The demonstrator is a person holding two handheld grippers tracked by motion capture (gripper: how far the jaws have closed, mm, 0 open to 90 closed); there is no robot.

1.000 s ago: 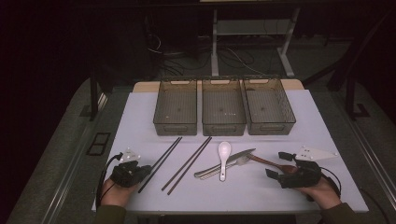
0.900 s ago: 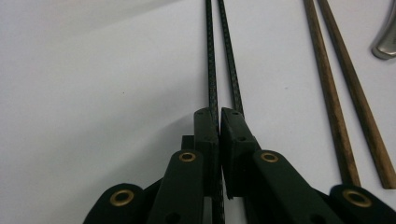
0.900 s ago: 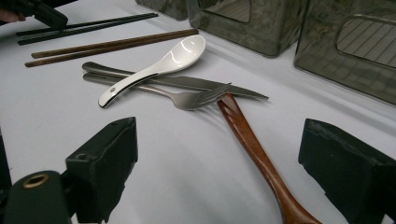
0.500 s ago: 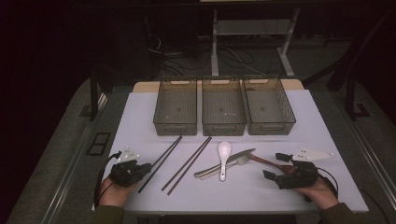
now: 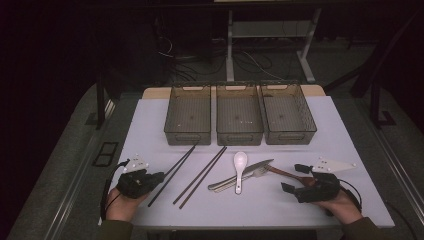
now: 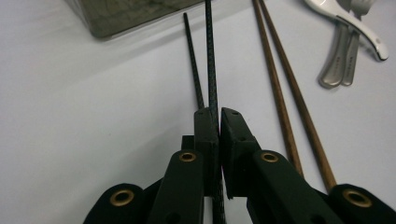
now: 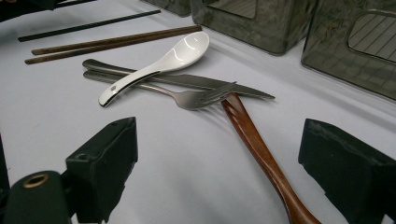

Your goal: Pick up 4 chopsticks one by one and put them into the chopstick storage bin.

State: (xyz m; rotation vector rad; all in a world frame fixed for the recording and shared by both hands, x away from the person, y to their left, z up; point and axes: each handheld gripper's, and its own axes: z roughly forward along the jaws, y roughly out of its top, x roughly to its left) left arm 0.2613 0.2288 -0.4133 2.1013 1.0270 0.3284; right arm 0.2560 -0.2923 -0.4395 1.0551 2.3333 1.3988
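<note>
The left gripper (image 5: 155, 177) is creeping slightly toward the table's near edge, jaws clamped on the black chopsticks (image 6: 209, 70), whose near ends are shifting with it.

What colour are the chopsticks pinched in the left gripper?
The chopsticks are black with a fine woven texture, clearest in the left gripper view.

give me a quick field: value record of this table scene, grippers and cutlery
surface: white table
bins: three clear bins in a row at the far side, nothing visible inside
left gripper: shut on one of the black chopsticks
right gripper: open, jaws either side of the wooden utensil handle, not touching
brown chopsticks: lying as a pair, right of the black ones
white spoon: resting across the knife and fork
</note>
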